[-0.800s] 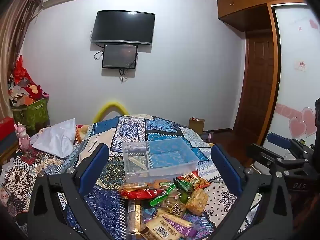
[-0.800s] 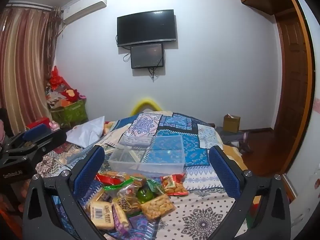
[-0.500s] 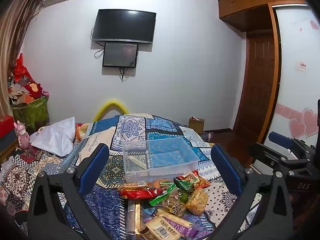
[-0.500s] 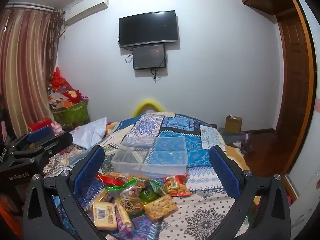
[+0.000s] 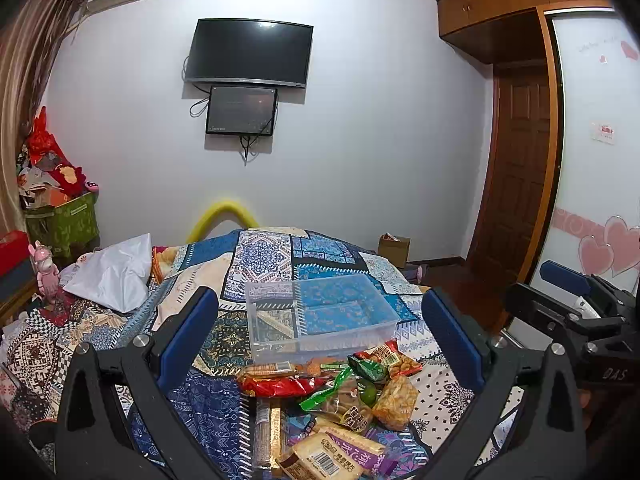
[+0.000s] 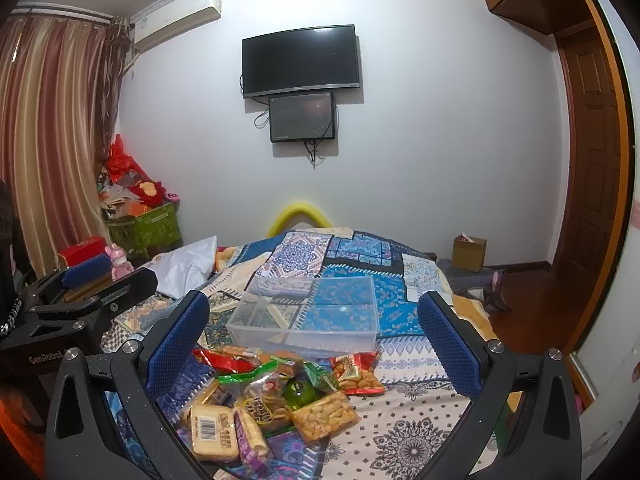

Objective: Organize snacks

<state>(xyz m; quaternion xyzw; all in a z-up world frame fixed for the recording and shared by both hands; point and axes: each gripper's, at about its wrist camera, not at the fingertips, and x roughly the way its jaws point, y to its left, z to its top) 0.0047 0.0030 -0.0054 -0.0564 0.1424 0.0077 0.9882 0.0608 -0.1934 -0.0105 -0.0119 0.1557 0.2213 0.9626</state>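
A pile of snack packets [image 5: 332, 396] lies on the patterned bedspread, also in the right wrist view [image 6: 276, 396]. Behind it stands a clear plastic box [image 5: 320, 316] with dividers, also in the right wrist view [image 6: 308, 312]; it looks empty. My left gripper [image 5: 320, 332] is open and empty, held above the pile. My right gripper [image 6: 312, 332] is open and empty, also above the pile. The right gripper shows at the right edge of the left view [image 5: 576, 312]. The left gripper shows at the left edge of the right view [image 6: 80, 300].
A white bag [image 5: 112, 272] lies on the bed [image 5: 260, 256] at the left. A green bin with clutter [image 6: 140, 216] stands by the curtain. A cardboard box [image 6: 469, 253] sits on the floor by the wooden door [image 5: 516, 168]. Two screens [image 6: 300, 60] hang on the wall.
Both views have shifted slightly; the grippers drifted a little and stay open. The snacks and box have not moved.
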